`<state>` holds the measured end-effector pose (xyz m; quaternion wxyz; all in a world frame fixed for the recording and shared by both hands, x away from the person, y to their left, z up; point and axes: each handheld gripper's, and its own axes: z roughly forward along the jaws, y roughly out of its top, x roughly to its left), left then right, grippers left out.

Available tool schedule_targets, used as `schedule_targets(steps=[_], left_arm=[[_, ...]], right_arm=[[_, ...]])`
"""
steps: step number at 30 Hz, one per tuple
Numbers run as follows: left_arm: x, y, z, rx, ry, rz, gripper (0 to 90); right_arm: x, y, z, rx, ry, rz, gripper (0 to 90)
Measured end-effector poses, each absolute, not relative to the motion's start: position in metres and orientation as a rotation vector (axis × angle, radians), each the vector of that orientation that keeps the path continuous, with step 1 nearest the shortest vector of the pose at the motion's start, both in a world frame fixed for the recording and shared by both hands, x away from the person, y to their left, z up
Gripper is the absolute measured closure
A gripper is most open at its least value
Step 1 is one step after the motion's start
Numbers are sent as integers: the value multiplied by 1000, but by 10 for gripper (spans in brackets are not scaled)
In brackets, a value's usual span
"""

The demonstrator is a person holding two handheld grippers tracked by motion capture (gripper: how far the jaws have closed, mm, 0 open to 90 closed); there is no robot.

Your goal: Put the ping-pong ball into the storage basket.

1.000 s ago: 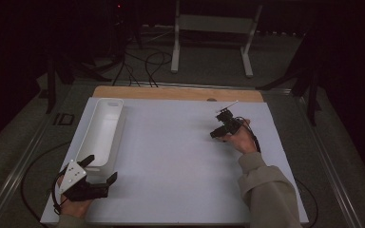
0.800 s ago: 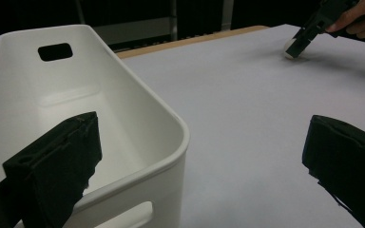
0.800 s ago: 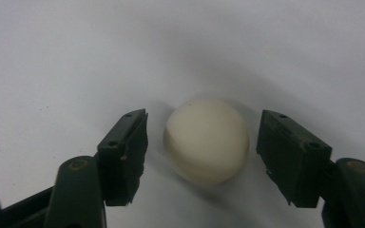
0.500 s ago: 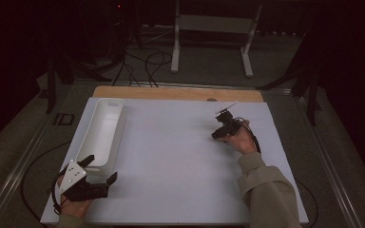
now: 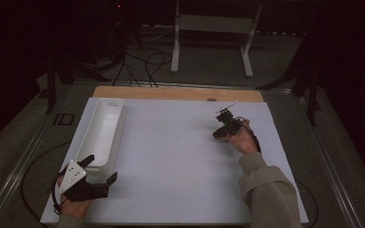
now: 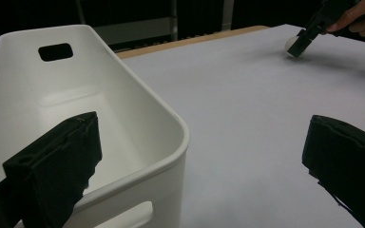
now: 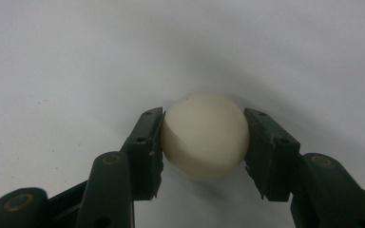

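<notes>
A cream-white ball (image 7: 204,135) rests on the white table sheet (image 5: 171,156) at the right. My right gripper (image 7: 203,142) is shut on it, one black pad (image 7: 147,142) pressing each side; its jaws have just been closing onto the ball. From the high view that gripper (image 5: 221,134) points down at the sheet in the person's right hand. The left gripper view shows it far off (image 6: 309,38) with the ball (image 6: 292,45) at its tip. My left gripper (image 5: 100,169) lies open at the near left, its jaws astride the near corner of a white bin (image 6: 138,85).
The long white bin (image 5: 122,124) runs along the sheet's left side and holds nothing; it has handle cut-outs at its ends. A wooden strip (image 5: 171,92) borders the far edge. Cables and a metal stand (image 5: 209,38) lie on the floor beyond.
</notes>
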<state>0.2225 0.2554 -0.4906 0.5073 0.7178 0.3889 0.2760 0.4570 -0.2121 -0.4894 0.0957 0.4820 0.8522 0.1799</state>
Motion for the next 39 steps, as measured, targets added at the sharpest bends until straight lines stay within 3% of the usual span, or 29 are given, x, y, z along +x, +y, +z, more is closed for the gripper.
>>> schedule_targets(steps=[39], left_arm=[[222,255,-491,1732,940,668,0]], right_arm=[[447,-215,-457,1356,2500,569,503]])
